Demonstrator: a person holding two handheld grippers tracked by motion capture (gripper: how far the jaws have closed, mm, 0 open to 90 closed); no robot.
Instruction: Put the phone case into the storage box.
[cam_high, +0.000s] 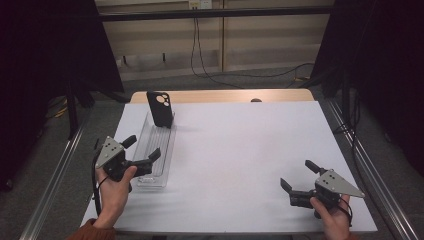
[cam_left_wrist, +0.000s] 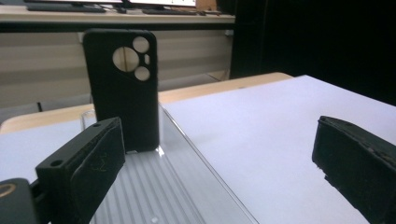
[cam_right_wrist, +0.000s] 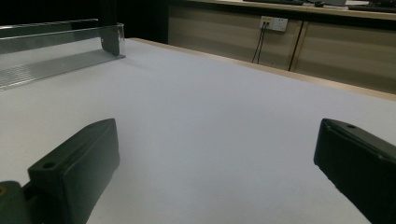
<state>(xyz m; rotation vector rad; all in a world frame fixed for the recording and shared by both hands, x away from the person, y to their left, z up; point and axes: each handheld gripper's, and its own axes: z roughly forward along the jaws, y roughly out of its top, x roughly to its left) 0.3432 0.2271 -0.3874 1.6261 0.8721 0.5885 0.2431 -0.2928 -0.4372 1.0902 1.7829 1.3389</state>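
Observation:
A black phone case (cam_high: 160, 108) (cam_left_wrist: 123, 88) with round camera cut-outs stands upright at the far end of a clear ribbed tray (cam_high: 155, 150) (cam_left_wrist: 163, 186) on the left of the white table. My left gripper (cam_high: 142, 149) (cam_left_wrist: 219, 172) hovers over the tray's near end, open, with nothing between its jaws and the case well ahead of it. My right gripper (cam_high: 297, 174) (cam_right_wrist: 219, 177) is open at the table's near right, facing left over bare white surface. In the right gripper view the tray (cam_right_wrist: 51, 60) and the case's edge (cam_right_wrist: 112, 41) show far off at upper left.
The white sheet covers the table (cam_high: 250, 150), whose wooden far edge (cam_high: 225, 95) shows beyond it. Metal rails run along both sides (cam_high: 55, 170). Cables hang down a wall panel behind (cam_high: 197, 50).

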